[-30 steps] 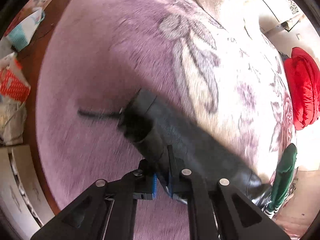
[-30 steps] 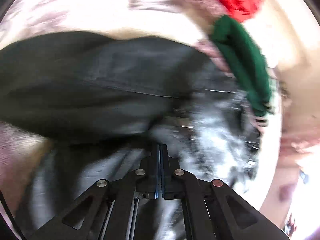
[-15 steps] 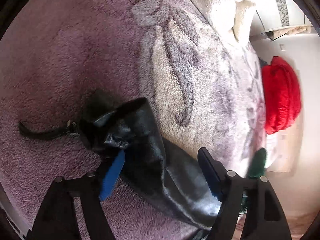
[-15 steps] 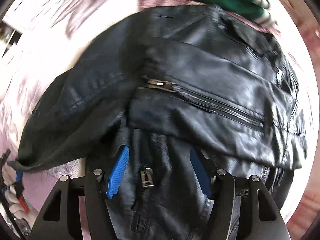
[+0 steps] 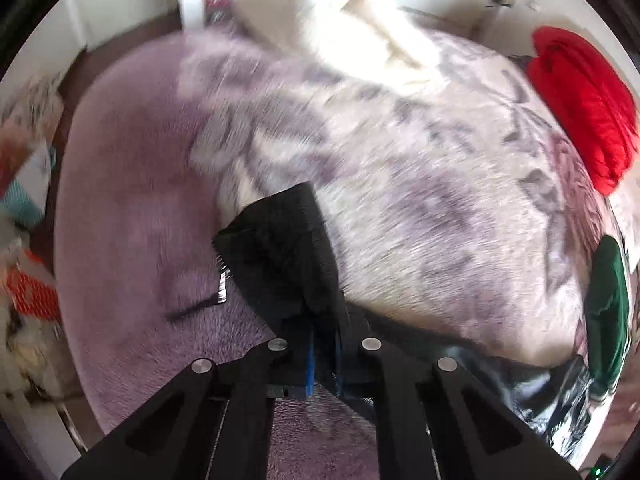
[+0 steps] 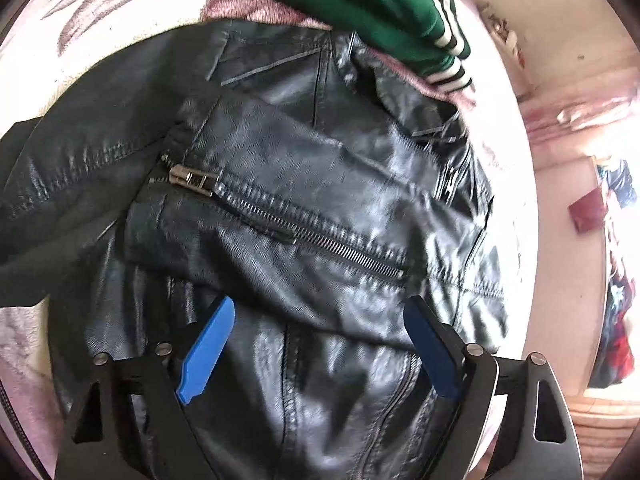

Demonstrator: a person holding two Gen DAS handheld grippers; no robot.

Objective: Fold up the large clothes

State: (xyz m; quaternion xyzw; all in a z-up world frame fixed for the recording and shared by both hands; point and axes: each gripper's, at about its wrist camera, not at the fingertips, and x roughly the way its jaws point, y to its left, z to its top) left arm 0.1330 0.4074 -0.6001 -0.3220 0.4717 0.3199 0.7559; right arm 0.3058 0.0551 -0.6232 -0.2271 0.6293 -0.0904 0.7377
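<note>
Two tools work one garment, a black leather jacket point(image 6: 304, 216) spread on a bed with a purple floral blanket point(image 5: 400, 184). Its body lies directly under the right tool point(image 6: 320, 340), whose blue pads point(image 6: 208, 344) stand wide apart above the leather, released and gripping nothing. One sleeve is already laid slantwise across the chest, its zipper point(image 6: 288, 228) running from near the left pad up and away toward the far right. The other sleeve point(image 5: 280, 252) stretches out from the body toward the left tool point(image 5: 322, 354), which is clenched on the dark cuff end, blue pads pressed close with the fabric between them; a small strap or tag point(image 5: 221, 292) hangs off the cuff onto the blanket. So this sleeve's long axis runs from the left tool back toward the jacket body at that view's lower right, and the left hand is clearly the nearer one to carry it. My judgement is that the coming move swings that cuff rightward over the chest, across the first sleeve, while the right tool stays free to pin the body. A green garment with white stripes point(image 6: 360, 4) lies just beyond the collar, touching or nearly so, and a red one point(image 5: 580, 108) sits at the far edge of the bed. Floor clutter at the left is too blurred to name.
</note>
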